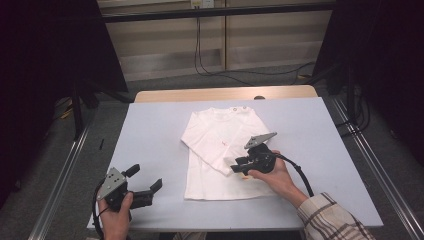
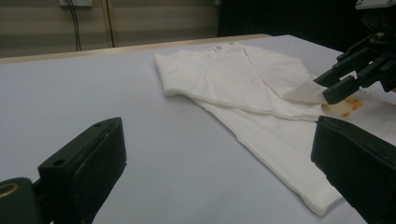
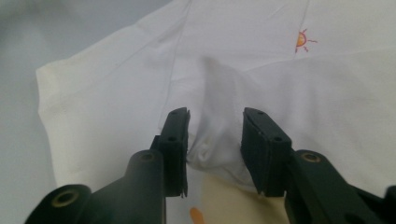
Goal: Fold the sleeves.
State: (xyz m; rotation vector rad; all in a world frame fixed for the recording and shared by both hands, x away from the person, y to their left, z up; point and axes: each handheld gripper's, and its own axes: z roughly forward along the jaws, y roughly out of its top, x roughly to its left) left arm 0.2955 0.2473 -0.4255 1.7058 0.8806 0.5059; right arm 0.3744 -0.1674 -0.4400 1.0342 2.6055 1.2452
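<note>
A white shirt (image 1: pixel 220 150) lies flat near the middle of the pale blue surface (image 1: pixel 150 140), collar toward the far edge, with 1 long sleeve folded diagonally across its front. In the high view the right hand-held gripper (image 1: pixel 239 166) sits low over the shirt's lower right part, held by the person's right hand (image 1: pixel 275 175), whose plaid sleeve (image 1: pixel 332 217) comes in from the bottom right. In the right gripper view the sleeve cuff (image 3: pixel 212 140) stands bunched between the 2 jaws; the left pad touches the cloth while a gap shows beside the other, so the grip looks released and not clenched. A small orange sun print (image 3: pixel 302 39) shows on the shirt beyond the jaws. The left hand-held gripper (image 1: pixel 145 182) rests on the bare surface near the front left corner, well apart from the shirt, held by the left hand (image 1: pixel 117 217), its jaws spread wide with nothing between them.
</note>
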